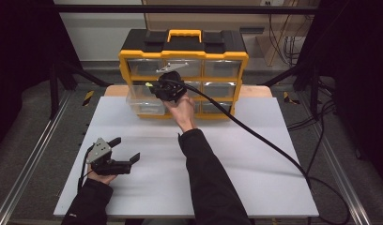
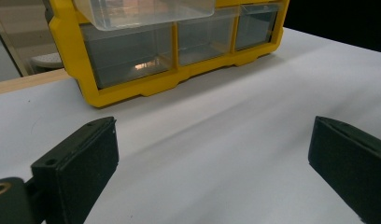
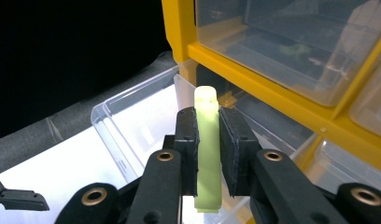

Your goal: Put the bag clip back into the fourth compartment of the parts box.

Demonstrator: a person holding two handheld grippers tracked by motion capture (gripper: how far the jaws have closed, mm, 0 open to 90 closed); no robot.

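White tabletop (image 1: 255, 154) is lying bare nearest the camera, where the left gripper (image 1: 126, 150) is being rested with its jaws spread wide and nothing between them. Farther off, a pale green plastic stick (image 3: 207, 149) is being pinched at mid-length by the right gripper (image 3: 208, 154) above the pulled-out clear drawer (image 3: 132, 121) of the yellow organiser (image 1: 182, 56). It is judged light, stiff and smooth, so slippery. No writing is being shown.

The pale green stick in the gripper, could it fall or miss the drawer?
It might. The right gripper pinches the pale green plastic stick by its narrow sides, so it could slip. It hangs by the near wall of the open clear plastic drawer, so it could drop outside. The drawer juts from the yellow organiser box and could be bumped.
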